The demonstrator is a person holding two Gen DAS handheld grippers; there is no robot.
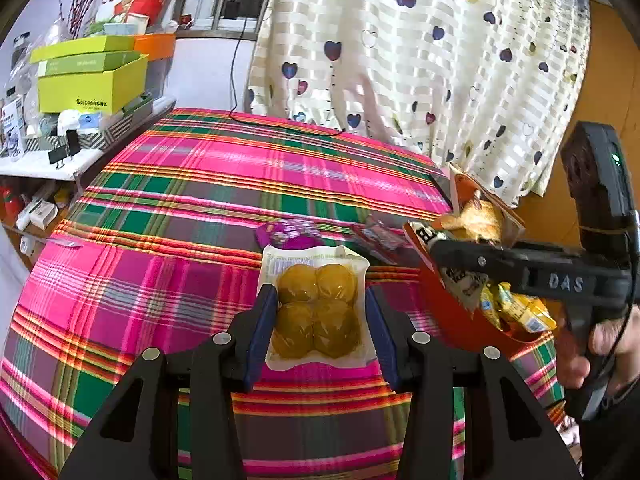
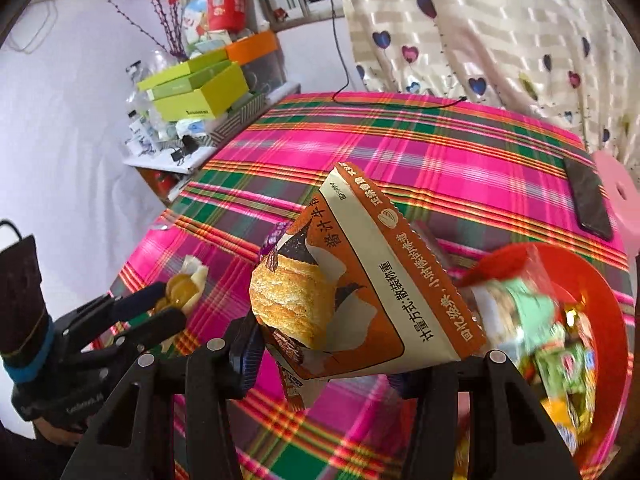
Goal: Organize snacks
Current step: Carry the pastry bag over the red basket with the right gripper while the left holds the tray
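My left gripper (image 1: pixel 320 334) is shut on a clear pack of four yellow round pieces (image 1: pixel 316 308) and holds it above the plaid tablecloth (image 1: pixel 180 200). The same pack (image 2: pixel 184 284) and left gripper (image 2: pixel 168 300) show at the left of the right wrist view. In my right gripper (image 2: pixel 320 364) sits a brown-and-white snack packet with a pastry picture (image 2: pixel 352 280), gripped at its lower end and tilted. It hangs beside a red bowl (image 2: pixel 600 288) that holds several wrapped snacks. From the left wrist view, the right gripper (image 1: pixel 460 256) and packet (image 1: pixel 476 220) are over the bowl (image 1: pixel 452 328).
A purple snack pack (image 1: pixel 292 234) and a dark red wrapper (image 1: pixel 380 238) lie on the cloth beyond the yellow pack. A black phone (image 2: pixel 588 200) lies at the table's right edge by a pink stool (image 2: pixel 616 184). Stacked green boxes (image 1: pixel 92 84) crowd a shelf on the left; a heart-print curtain (image 1: pixel 400 60) hangs behind.
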